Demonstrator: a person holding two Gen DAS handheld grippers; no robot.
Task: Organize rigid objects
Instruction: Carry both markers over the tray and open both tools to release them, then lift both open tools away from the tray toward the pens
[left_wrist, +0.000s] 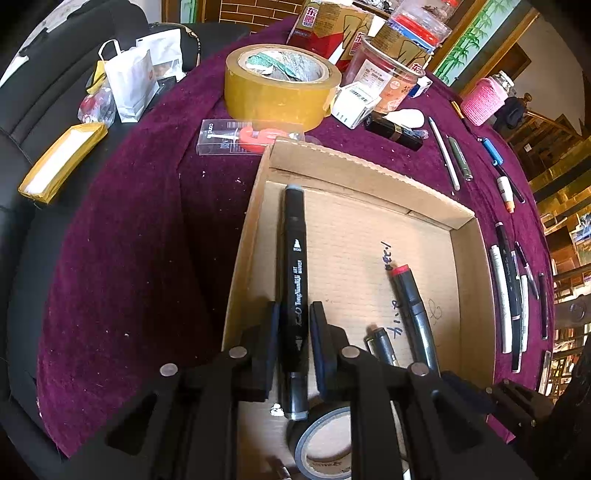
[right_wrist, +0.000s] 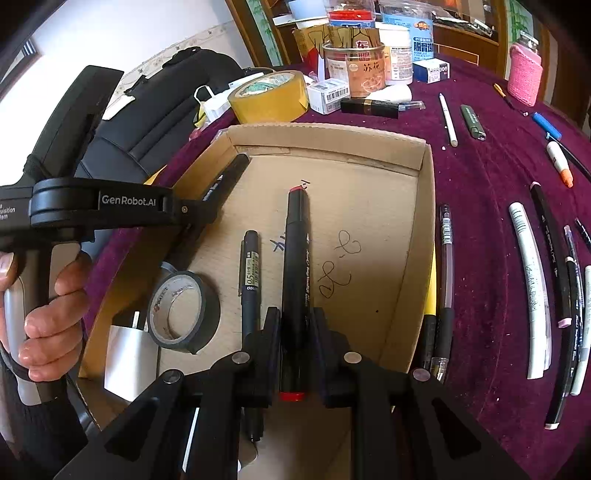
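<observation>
Left tool (left_wrist: 293, 321) straddling grey-capped marker (left_wrist: 294, 280), pads seeming slightly apart. Right tool (right_wrist: 295, 325) gripping red-capped marker (right_wrist: 297, 258). Both lying inside cardboard box (right_wrist: 424, 192), tape roll (right_wrist: 183, 312) at eight o'clock.

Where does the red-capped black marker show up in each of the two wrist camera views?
Left wrist view: the red-capped marker lies right of centre in the cardboard box, right of the left gripper.
Right wrist view: it runs up the centre, between the jaws of the right gripper.
Shared landmark: the yellow tape roll beyond the box.
</observation>
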